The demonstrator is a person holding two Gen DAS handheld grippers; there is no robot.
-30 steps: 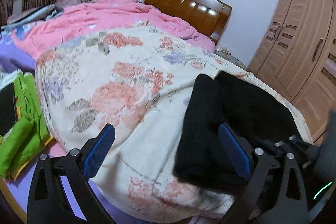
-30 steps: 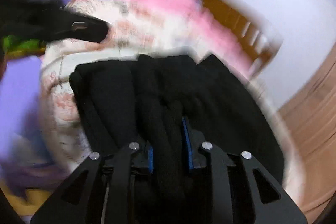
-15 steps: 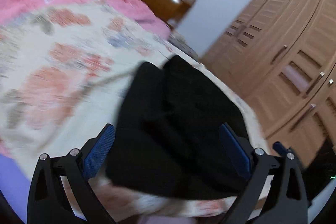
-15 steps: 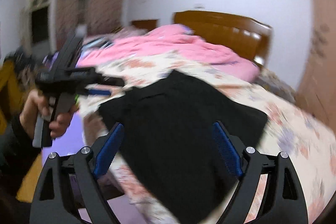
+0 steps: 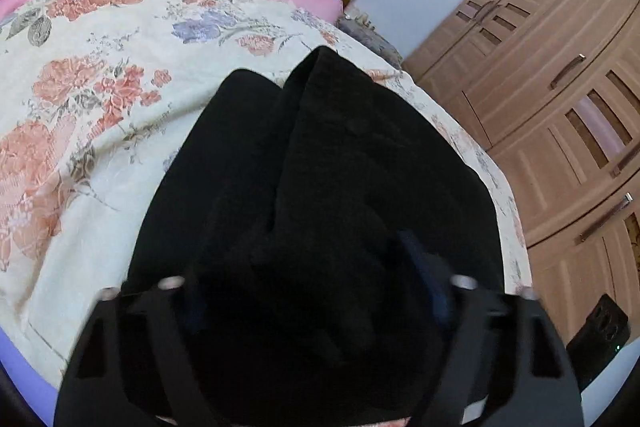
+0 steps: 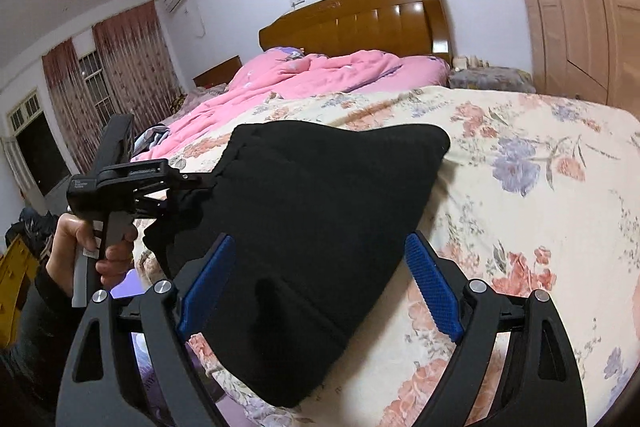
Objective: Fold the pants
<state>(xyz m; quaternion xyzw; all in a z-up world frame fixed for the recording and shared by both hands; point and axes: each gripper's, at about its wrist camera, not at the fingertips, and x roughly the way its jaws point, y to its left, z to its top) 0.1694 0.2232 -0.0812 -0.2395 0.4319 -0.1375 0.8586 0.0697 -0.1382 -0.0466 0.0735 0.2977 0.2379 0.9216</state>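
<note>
- Two black grippers are working on soft black folded pants (image 5: 328,163) lying on a flowery cream quilt (image 5: 100,99).
- Left gripper (image 5: 316,291) is closing around the pants, its fingers blurry and half hidden; I cannot tell if it is squeezing.
- Right gripper (image 6: 318,287) is standing wide apart, holding nothing.

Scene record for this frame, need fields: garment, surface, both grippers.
garment: black pants, folded into a thick stack
surface: floral quilt on the bed, pants near its edge
left gripper: at the pants' left edge, jaws have just been closing with cloth between them; pad contact unclear
right gripper: jaws have just been opening, now wide, pads clear of the pants
background: pink blanket, wooden headboard
</note>
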